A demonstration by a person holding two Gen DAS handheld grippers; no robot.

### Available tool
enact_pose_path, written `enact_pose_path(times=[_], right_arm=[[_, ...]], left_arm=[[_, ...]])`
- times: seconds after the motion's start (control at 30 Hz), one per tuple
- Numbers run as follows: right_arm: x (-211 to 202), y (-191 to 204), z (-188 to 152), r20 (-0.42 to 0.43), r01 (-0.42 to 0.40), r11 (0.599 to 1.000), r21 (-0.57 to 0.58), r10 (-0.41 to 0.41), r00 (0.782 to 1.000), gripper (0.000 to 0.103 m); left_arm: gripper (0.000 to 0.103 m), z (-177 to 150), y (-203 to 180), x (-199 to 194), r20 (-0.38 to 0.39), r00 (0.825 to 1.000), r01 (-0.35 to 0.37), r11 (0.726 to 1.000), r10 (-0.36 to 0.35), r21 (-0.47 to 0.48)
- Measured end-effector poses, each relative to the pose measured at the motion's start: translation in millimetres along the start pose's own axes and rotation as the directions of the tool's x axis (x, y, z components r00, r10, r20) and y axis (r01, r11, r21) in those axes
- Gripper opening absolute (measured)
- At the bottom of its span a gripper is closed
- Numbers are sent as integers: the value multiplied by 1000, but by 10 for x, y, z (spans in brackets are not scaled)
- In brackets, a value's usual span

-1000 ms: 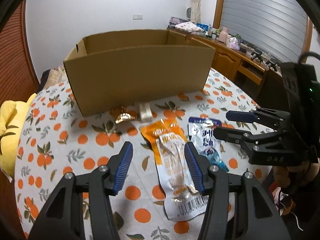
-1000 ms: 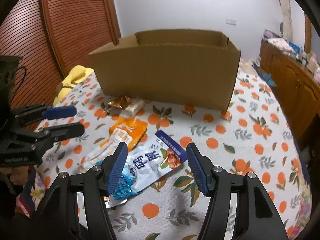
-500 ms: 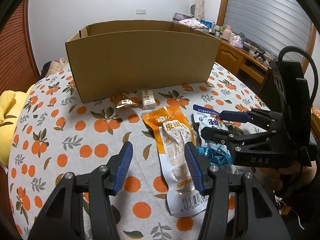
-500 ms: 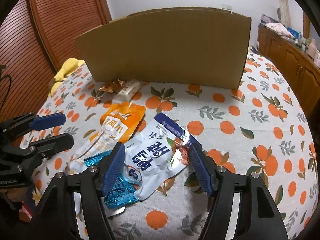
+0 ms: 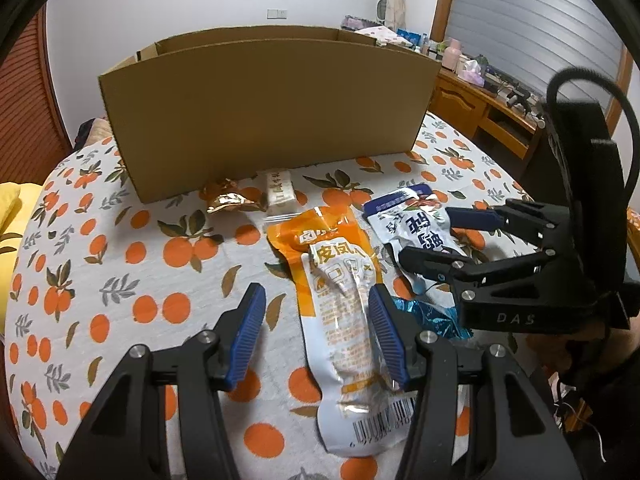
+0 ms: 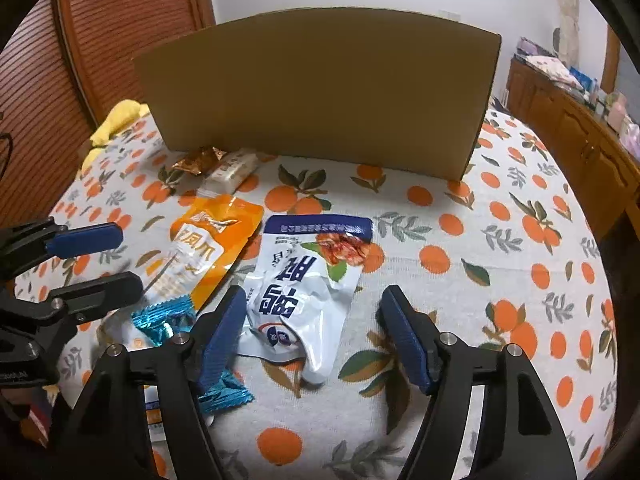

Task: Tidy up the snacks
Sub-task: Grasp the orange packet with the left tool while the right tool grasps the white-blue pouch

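An open cardboard box point(image 5: 268, 104) point(image 6: 320, 88) stands at the back of the table. In front of it lie a gold-wrapped snack point(image 5: 226, 200) point(image 6: 196, 160) and a white bar point(image 5: 280, 196) point(image 6: 234, 168). Nearer lie an orange-and-white pouch point(image 5: 340, 300) point(image 6: 200, 252), a white-and-blue pouch point(image 5: 416, 228) point(image 6: 308, 284) and a small blue candy wrapper point(image 5: 432, 316) point(image 6: 166, 318). My left gripper point(image 5: 316, 336) point(image 6: 94, 258) is open, low, its right finger at the orange pouch's edge. My right gripper point(image 6: 312, 336) point(image 5: 432, 236) is open, straddling the white-and-blue pouch's lower end.
The round table carries an orange-print cloth point(image 5: 120, 264) point(image 6: 500, 240). A yellow cushion point(image 5: 10, 204) point(image 6: 120, 114) lies at its left edge. A wooden cabinet with clutter point(image 5: 480, 96) point(image 6: 580, 120) stands to the right, a wooden slatted door point(image 6: 100, 20) to the left.
Both grippers have moved down and forward toward the pouches. The right gripper now straddles the white-and-blue pouch; the left sits closer over the orange pouch. Both stay open.
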State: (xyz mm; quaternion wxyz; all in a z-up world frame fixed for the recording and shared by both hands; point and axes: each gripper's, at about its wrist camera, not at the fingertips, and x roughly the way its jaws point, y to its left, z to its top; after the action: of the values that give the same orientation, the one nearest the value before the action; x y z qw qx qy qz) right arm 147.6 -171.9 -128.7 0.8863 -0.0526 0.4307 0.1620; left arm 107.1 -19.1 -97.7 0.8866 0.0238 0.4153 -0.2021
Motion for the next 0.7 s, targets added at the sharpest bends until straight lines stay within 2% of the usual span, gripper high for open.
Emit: enact_pose_path(times=[0.1,0.17,0.47,0.7], right_arm=[[36,-19,46,-11,-4,1000,-17,4,1000,67],[41,-34,62,-9,2,999,-39,-3,1000,48],[-4,-195,8,16,-17,999,-51,17,1000,46],[4,-181,-9,31,-4,998,-58,6,999,46]], left_arm=[[54,34,-15,56,-10,1000,3,1000,-3,3],[54,64,-34,101,-21,1000,6,1000,-6,6],[60,148,-55,311,-81,997,14,1000,-14,-2],[64,235,-168,427,-106,994,-36,998,41,46]])
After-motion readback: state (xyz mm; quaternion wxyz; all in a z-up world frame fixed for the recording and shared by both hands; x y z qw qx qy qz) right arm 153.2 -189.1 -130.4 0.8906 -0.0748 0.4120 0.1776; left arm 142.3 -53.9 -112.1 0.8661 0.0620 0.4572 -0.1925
